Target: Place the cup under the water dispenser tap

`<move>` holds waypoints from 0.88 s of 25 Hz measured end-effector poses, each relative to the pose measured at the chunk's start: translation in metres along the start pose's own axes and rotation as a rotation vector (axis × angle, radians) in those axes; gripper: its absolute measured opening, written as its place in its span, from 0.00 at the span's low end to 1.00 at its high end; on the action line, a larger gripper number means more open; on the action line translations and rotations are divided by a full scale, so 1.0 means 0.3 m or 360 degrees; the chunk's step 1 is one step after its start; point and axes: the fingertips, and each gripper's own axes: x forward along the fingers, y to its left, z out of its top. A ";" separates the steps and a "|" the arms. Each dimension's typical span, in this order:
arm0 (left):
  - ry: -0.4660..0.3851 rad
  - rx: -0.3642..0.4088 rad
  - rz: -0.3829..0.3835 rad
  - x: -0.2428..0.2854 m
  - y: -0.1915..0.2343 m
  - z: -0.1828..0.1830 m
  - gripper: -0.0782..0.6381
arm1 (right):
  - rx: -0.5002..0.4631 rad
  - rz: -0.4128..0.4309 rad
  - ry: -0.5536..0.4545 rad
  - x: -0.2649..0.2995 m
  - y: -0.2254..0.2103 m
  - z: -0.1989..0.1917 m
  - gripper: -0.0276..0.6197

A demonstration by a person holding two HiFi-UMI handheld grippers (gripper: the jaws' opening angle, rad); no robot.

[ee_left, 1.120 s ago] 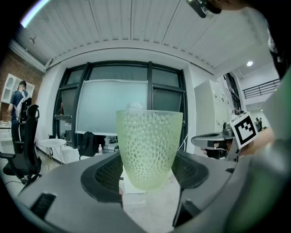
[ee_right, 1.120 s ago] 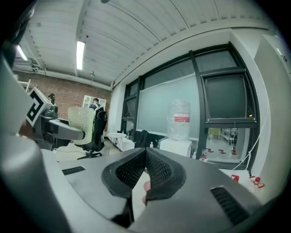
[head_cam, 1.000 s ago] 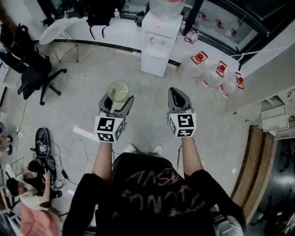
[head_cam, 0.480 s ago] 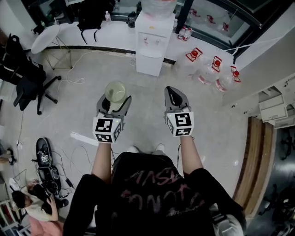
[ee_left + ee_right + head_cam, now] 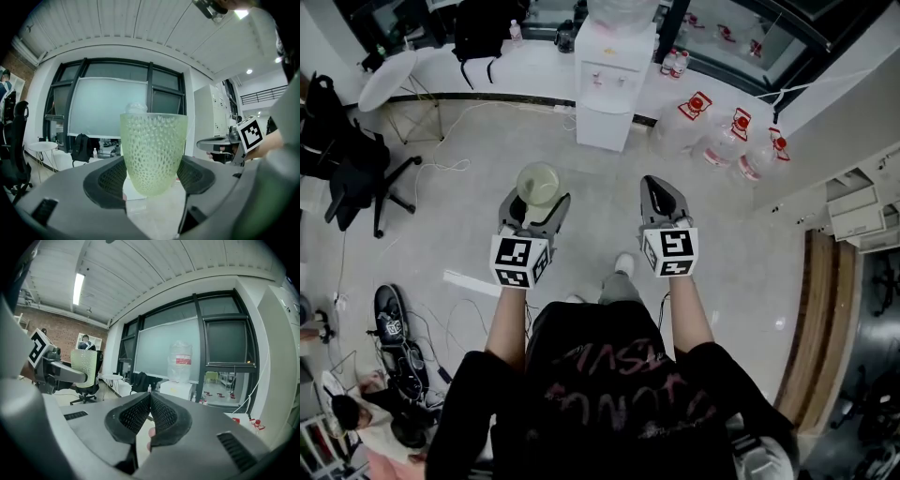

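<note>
A pale green dimpled cup (image 5: 539, 182) stands upright between the pads of my left gripper (image 5: 536, 204), which is shut on its lower part; in the left gripper view the cup (image 5: 153, 153) fills the middle. My right gripper (image 5: 661, 199) is shut with nothing in it, its pads touching (image 5: 150, 412). The white water dispenser (image 5: 609, 75) with a clear bottle on top stands ahead against the window wall, well beyond both grippers; it also shows in the right gripper view (image 5: 177, 389). Its taps are small and far off.
Several large water bottles (image 5: 718, 131) lie on the floor right of the dispenser. A round white table (image 5: 387, 67) and black office chairs (image 5: 352, 169) stand at the left. Cables and a black bag (image 5: 389, 314) lie on the floor at lower left.
The dispenser has come slightly nearer and shifted in the head view as the person steps forward; one foot now shows ahead. Both grippers keep their hold and spacing.
</note>
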 end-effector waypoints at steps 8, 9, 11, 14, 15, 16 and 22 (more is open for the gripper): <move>0.0014 0.0013 -0.0013 0.141 0.028 -0.016 0.59 | -0.0003 0.0025 -0.0006 0.137 -0.076 -0.019 0.07; 0.0019 0.0010 -0.0008 0.166 0.038 -0.016 0.59 | -0.0007 0.0032 -0.0002 0.163 -0.089 -0.022 0.07; 0.0029 -0.0003 0.0001 0.222 0.060 -0.016 0.59 | 0.0000 0.0040 0.0004 0.214 -0.125 -0.026 0.07; 0.0046 -0.0012 0.0018 0.325 0.088 -0.015 0.59 | 0.0034 0.0046 0.0009 0.304 -0.198 -0.037 0.07; 0.0055 -0.0011 0.0024 0.364 0.094 -0.015 0.59 | 0.0041 0.0051 0.0017 0.336 -0.225 -0.046 0.07; 0.0066 -0.0011 0.0029 0.405 0.099 -0.016 0.59 | 0.0046 0.0056 0.0028 0.368 -0.253 -0.057 0.07; 0.0126 -0.0018 0.0048 0.662 0.139 -0.010 0.59 | 0.0079 0.0088 0.0076 0.580 -0.434 -0.105 0.07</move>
